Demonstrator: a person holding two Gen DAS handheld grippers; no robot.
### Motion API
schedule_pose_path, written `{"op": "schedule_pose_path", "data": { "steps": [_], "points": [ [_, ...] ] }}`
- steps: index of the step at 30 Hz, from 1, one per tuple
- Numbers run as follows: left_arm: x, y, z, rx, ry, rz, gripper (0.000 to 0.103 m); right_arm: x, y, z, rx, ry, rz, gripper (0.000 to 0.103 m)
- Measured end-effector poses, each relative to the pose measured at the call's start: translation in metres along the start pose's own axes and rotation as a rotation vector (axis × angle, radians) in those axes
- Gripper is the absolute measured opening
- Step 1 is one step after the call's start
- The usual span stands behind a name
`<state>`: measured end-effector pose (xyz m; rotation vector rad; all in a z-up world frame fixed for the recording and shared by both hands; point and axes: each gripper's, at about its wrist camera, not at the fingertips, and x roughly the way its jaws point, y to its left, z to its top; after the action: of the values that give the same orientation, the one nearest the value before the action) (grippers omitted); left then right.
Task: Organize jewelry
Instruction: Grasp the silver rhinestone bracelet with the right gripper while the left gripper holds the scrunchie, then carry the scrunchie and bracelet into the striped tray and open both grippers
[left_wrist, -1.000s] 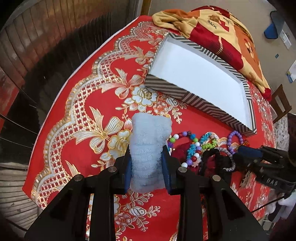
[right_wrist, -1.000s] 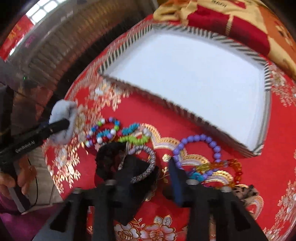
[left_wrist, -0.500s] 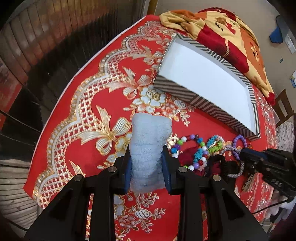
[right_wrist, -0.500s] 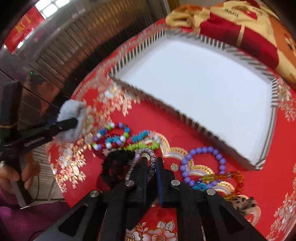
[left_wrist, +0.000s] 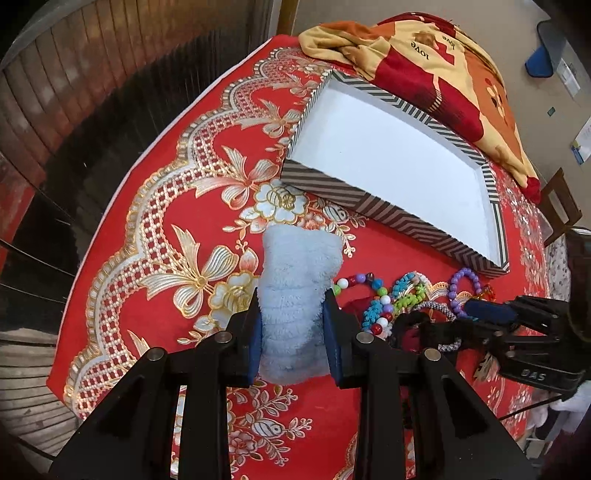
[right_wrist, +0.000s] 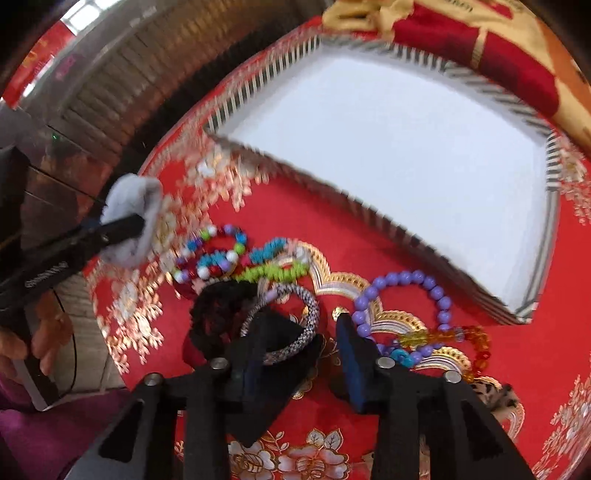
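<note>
The left gripper (left_wrist: 291, 325) stays clamped on the fluffy blue scrunchie (left_wrist: 295, 295). The right gripper (right_wrist: 299, 354), pinched together half a second ago, now stands apart around the speckled bracelet (right_wrist: 295, 325) on the tablecloth (right_wrist: 443, 406), readying a pickup; the tray (right_wrist: 546, 240) is empty.

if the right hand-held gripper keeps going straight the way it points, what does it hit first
Probably the silver mesh bracelet: it already lies by the open right hand-held gripper, around its left finger. Past that come the bead bracelets, then the striped box. Depth is unclear in the fisheye view.
</note>
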<state>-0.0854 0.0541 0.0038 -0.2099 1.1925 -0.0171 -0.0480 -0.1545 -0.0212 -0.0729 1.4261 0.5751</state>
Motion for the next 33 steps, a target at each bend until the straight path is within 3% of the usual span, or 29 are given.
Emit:
{"op": "schedule_pose_path", "data": {
  "steps": [2,4,7,14,21,27,33],
  "points": [
    [0.003,0.004,-0.001,-0.014,0.007,-0.001,0.027,0.009,0.002,0.004,-0.028,0.034,-0.024,0.033],
    [0.007,0.008,-0.002,-0.031,0.015,0.0,0.027,0.016,0.005,0.008,-0.05,0.055,-0.02,0.019],
    [0.011,0.014,-0.001,-0.047,0.027,0.004,0.027,0.019,0.013,0.012,-0.106,0.064,-0.03,0.008],
    [0.004,0.015,0.005,-0.048,0.001,0.011,0.027,-0.027,0.011,0.008,-0.09,-0.055,-0.024,0.007],
    [-0.012,-0.005,0.025,0.014,-0.041,-0.022,0.027,-0.072,-0.011,0.011,0.033,-0.225,-0.029,0.007],
    [-0.012,-0.024,0.061,0.05,-0.038,-0.131,0.027,-0.077,-0.025,0.033,0.119,-0.303,-0.058,0.007],
    [0.009,-0.043,0.099,0.108,-0.032,-0.108,0.027,-0.062,-0.041,0.067,0.197,-0.322,-0.076,0.007]
  ]
}}
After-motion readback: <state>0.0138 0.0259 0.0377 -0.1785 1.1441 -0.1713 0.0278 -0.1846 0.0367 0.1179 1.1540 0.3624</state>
